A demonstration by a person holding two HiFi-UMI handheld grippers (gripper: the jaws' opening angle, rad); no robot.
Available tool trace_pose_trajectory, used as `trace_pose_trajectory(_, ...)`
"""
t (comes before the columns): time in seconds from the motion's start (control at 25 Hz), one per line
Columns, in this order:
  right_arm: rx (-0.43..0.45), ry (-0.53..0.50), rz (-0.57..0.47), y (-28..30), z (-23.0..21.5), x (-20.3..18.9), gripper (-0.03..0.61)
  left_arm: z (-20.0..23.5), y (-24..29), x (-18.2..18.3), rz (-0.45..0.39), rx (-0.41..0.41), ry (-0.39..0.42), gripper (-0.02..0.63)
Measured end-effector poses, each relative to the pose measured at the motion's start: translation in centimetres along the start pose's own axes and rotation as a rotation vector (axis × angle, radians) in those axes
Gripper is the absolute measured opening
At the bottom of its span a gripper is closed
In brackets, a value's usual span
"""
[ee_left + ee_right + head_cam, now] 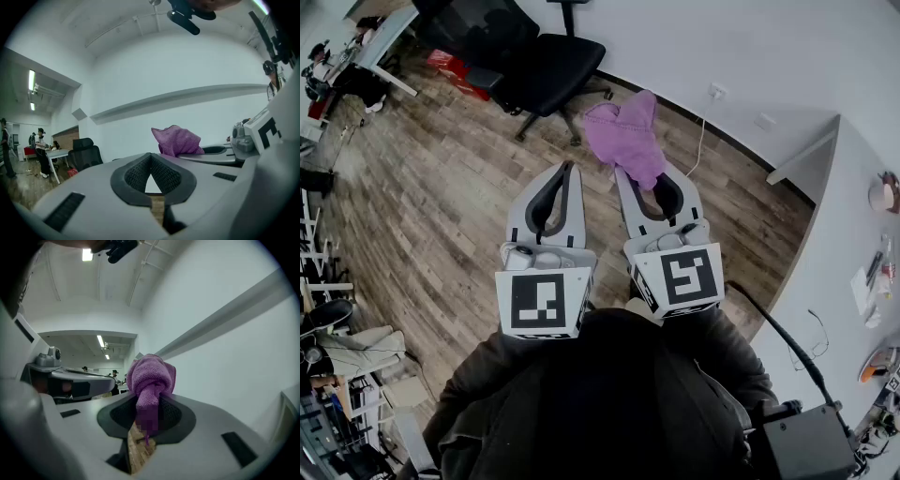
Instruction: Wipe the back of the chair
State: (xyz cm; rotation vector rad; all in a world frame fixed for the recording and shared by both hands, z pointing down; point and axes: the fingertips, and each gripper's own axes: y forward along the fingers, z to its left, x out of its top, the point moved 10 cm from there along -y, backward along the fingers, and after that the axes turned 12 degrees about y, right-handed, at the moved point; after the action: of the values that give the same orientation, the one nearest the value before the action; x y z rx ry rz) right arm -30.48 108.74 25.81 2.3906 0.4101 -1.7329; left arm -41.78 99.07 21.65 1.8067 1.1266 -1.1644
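The left gripper (151, 157) has its jaws closed tip to tip, nothing between them. At 1 o'clock from the tips, a purple cloth (177, 140) bunches up at the right gripper (192, 153). At 9 o'clock a black chair (84, 154) stands beside a white desk (58, 152).

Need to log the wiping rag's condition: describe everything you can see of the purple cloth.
The purple cloth looks like soft terry microfibre, crumpled into a loose bunch. One gathered end is pinched between the shut jaws of the right gripper; the rest bulges beyond the jaw tips. It is held above the wood floor, touching nothing else, short of the black office chair.
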Motion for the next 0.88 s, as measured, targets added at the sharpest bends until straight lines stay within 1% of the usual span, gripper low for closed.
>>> trace_pose_trajectory(0.2, -0.003, 0.025, 0.012, 1.1, -3.3, -0.2, 0.095, -1.4, 3.0, -0.6, 0.025, -0.021, 0.030, 0.003)
trace_pose_trajectory(0.4, -0.015, 0.029, 0.027, 2.6, -5.2, -0.5, 0.095, -1.3, 5.5, -1.1, 0.032, -0.021, 0.002, 0.003)
trace_pose_trajectory(0.52, -0.031, 0.031, 0.039, 4.4, -6.3, -0.9, 0.095, -0.5, 7.7, -2.1, 0.043, -0.037, 0.006, 0.003)
trace_pose_trajectory(0.68, -0.051, 0.006, 0.071, 8.6, -8.1, -1.4, 0.095, 1.6, 12.2, -3.5, 0.028, -0.049, -0.019, 0.003)
trace_pose_trajectory(0.8, -0.047, 0.015, 0.079, 13.5, -9.1, -1.2, 0.095, 4.8, 16.3, -4.7, 0.025, -0.075, -0.010, 0.003)
trace_pose_trajectory(0.88, -0.038, 0.026, 0.075, 17.3, -9.8, -0.7, 0.097, 7.4, 19.5, -5.1, 0.012, -0.073, -0.033, 0.003)
